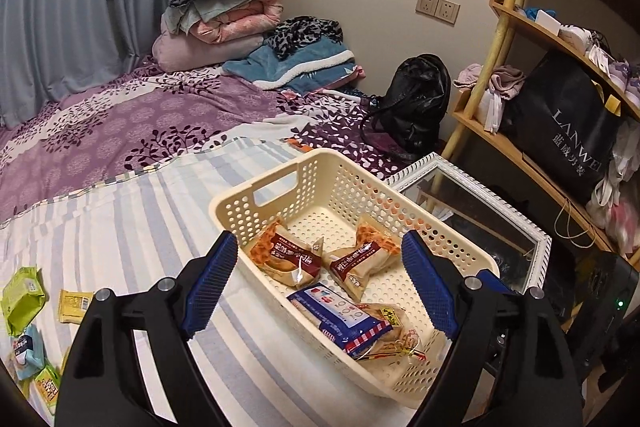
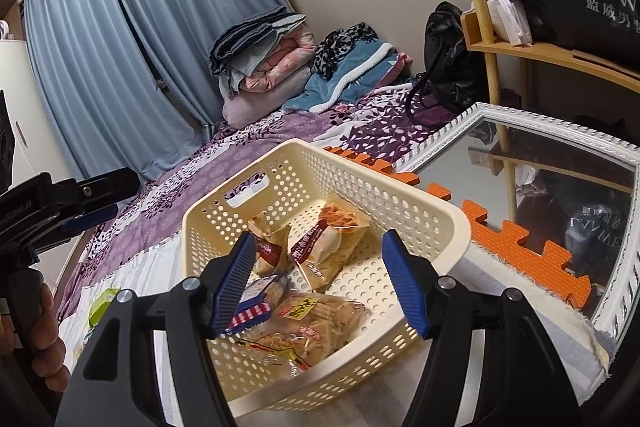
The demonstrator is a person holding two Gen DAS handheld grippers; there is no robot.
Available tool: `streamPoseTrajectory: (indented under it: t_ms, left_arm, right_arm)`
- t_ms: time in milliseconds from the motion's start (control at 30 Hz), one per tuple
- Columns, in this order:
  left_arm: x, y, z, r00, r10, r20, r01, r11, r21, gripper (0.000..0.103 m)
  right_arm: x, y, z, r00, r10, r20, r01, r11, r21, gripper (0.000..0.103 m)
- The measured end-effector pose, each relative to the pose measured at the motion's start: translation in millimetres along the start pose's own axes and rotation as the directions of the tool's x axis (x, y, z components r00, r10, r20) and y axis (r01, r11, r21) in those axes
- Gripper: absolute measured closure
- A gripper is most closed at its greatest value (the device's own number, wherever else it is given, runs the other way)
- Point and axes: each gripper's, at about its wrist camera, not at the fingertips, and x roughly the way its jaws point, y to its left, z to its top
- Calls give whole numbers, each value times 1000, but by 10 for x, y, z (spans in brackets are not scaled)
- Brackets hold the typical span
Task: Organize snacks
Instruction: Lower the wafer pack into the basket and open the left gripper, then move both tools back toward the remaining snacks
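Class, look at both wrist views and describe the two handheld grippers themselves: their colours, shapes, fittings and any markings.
The left gripper and the right gripper look the same: two black angular plastic arms with cut-out slots and round silver pivot bolts, each ending in a blue ribbed pad. In the right wrist view the left gripper shows from the side, with a black body bearing small white lettering, too small to read fully, and a black handle.

Left wrist: you look down, close, over the basket (image 1: 280, 187) toward the shelf.
Right wrist: same basket, close, angled from its other side.
Shared: basket, bed (image 1: 120, 123), mirror.
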Motion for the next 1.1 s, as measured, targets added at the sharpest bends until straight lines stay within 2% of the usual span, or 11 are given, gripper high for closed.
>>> streamPoseTrajectory:
  t_ms: [167,400,633,800,933,1100]
  left_arm:
    - [-97,68,-30,1000,18,10,-18,1000,-10,10]
    - [-259,260,-113,998,54,18,-54,998,-37,10]
    - [-433,571,-240,996,88,18,-86,991,-107,9]
    - [-569,828,-349,992,127,13,-123,981,-153,9]
    - [-689,1047,-448,986,167,11,-162,969,-186,4]
    - [-830,1348,-595,976,217,-7,-213,949,-232,4]
  right_arm:
    - [-63,91,3,1000,15,11,-15,1000,-14,36]
    - [-110,297,-17,999,51,8,-51,997,-50,33]
    - [-136,627,-112,994,107,-18,-108,988,-112,32]
    - [-150,891,-203,989,145,-43,-150,976,-157,28]
    - [-149,1107,-281,983,171,-71,-182,964,-194,27]
    - [-134,1370,-424,972,204,-119,-227,943,-241,26]
